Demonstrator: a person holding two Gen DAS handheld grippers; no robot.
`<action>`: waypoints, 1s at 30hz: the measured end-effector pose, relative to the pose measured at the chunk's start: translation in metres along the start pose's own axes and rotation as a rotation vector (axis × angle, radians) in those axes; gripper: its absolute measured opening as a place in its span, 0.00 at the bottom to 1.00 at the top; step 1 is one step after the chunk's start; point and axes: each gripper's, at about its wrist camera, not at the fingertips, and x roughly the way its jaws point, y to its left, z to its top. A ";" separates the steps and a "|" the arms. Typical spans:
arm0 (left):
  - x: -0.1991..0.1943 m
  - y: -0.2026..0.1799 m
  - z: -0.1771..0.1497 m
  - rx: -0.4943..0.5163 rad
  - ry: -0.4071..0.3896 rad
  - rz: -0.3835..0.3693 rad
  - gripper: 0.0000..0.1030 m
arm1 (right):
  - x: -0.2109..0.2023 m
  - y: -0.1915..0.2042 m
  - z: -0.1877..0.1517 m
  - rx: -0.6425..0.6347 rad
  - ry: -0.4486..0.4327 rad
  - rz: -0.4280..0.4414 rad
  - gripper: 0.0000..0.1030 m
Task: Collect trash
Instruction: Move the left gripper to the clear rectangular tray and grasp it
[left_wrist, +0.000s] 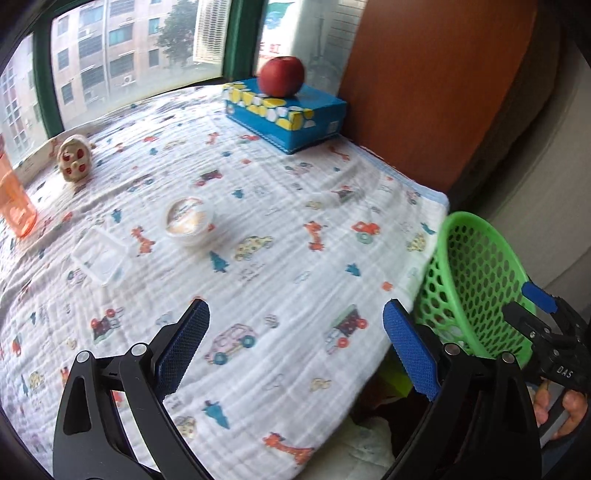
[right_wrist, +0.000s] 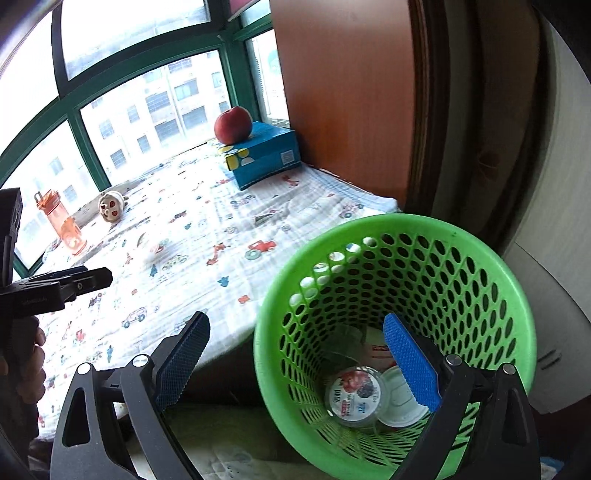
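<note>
Surface: printed blanket (left_wrist: 280, 206) with cars and giraffes, spread below a green-framed window (right_wrist: 85, 125).

Items, left to right, left wrist view:
- Orange water bottle (left_wrist: 14, 199), upright at the far left edge
- Small cream toy (left_wrist: 74, 158) with red spots, near the window
- Clear plastic lid (left_wrist: 98, 256), lying flat on the blanket; edges faint, possibly a shallow tray
- Round lidded cup (left_wrist: 190, 221), upright, just right of the clear lid, apart from it
- Blue tissue box (left_wrist: 286, 112) at the far corner, red apple (left_wrist: 281, 75) resting on top
- Green perforated basket (left_wrist: 476, 280) off the blanket's right edge, tilted

Basket contents, right wrist view: green perforated basket (right_wrist: 399, 314) holds a printed round cup (right_wrist: 356, 397), a white lid (right_wrist: 397, 398) touching it and a further container behind.

Left gripper (left_wrist: 295, 350): jaws spread wide, empty, over the near blanket.
Right gripper (right_wrist: 295, 354): jaws spread wide, empty; right finger inside the basket rim, left finger outside it
</note>
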 end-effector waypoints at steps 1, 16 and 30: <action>0.000 0.012 0.001 -0.029 0.001 0.021 0.90 | 0.004 0.006 0.002 -0.009 0.004 0.009 0.89; 0.033 0.164 0.039 -0.443 0.058 0.282 0.90 | 0.049 0.083 0.022 -0.105 0.049 0.143 0.89; 0.083 0.206 0.051 -0.611 0.138 0.370 0.90 | 0.085 0.100 0.025 -0.116 0.113 0.181 0.89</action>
